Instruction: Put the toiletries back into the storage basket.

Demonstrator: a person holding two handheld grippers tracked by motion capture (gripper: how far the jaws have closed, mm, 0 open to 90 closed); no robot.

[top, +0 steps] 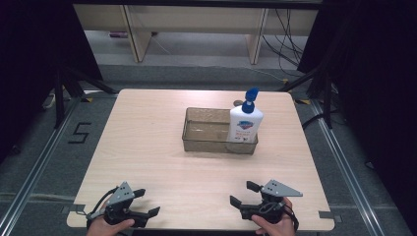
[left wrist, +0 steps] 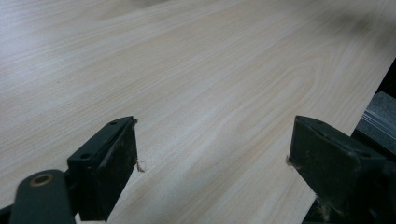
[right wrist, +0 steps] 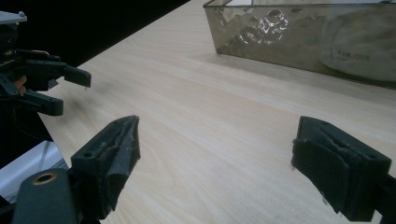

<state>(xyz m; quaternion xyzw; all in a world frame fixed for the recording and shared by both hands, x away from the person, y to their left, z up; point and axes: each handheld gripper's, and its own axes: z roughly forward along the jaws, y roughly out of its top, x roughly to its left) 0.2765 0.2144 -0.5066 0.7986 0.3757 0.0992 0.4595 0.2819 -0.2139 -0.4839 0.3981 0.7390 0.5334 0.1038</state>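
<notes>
High view, bottle (top: 244,123) far beyond right hand-held gripper (top: 241,193)

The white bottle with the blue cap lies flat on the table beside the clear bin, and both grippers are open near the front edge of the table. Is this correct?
Not quite. The white bottle stands upright inside the clear bin, at its right end, as the high view shows. The rest holds: the left gripper and the right gripper are both open near the front edge of the table.

I can't read the bottle (top: 244,124) label, too small. Its base sits hidden behind the tray (top: 196,145) wall; my hands (top: 275,227) are cut off at the worktop's near edge.
</notes>
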